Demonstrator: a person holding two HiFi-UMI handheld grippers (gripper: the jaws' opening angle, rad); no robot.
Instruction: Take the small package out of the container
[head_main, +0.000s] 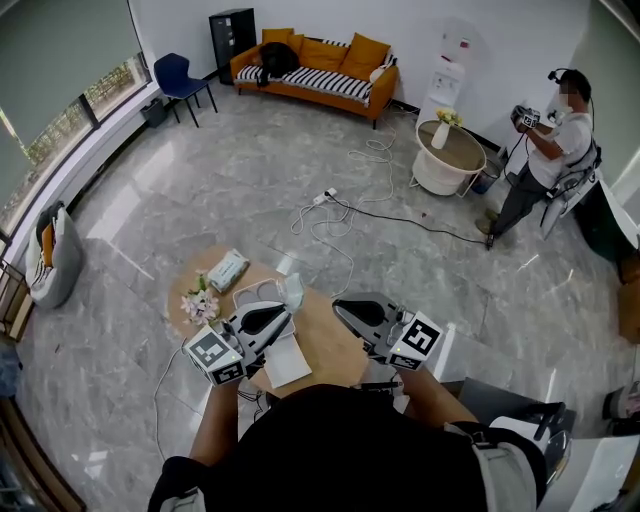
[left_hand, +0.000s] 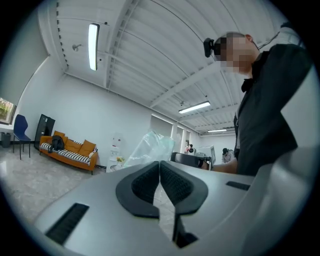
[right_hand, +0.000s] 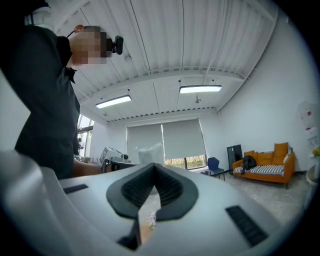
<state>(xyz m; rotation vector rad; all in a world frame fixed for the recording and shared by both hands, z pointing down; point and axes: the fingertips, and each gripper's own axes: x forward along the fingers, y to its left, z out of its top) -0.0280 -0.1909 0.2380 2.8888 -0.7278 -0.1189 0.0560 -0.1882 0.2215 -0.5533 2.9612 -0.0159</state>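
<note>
The small clear plastic package (head_main: 292, 290) hangs above the round wooden table (head_main: 335, 350), at the tips of my left gripper (head_main: 288, 312). In the left gripper view the jaws (left_hand: 160, 164) are shut and the crinkled package (left_hand: 150, 147) rises just beyond their tips, apparently pinched there. A white open container (head_main: 250, 294) sits on the table just left of the package. My right gripper (head_main: 337, 305) is held over the table's right side, shut and empty (right_hand: 152, 166). It faces the package (right_hand: 150, 152) from a short way off.
On the table are a bunch of flowers (head_main: 200, 302), a pale green pack (head_main: 228, 270) and a white flat sheet (head_main: 287, 362). Cables (head_main: 340, 215) trail across the floor. Another person (head_main: 555, 140) stands far right beside a round white side table (head_main: 450, 158).
</note>
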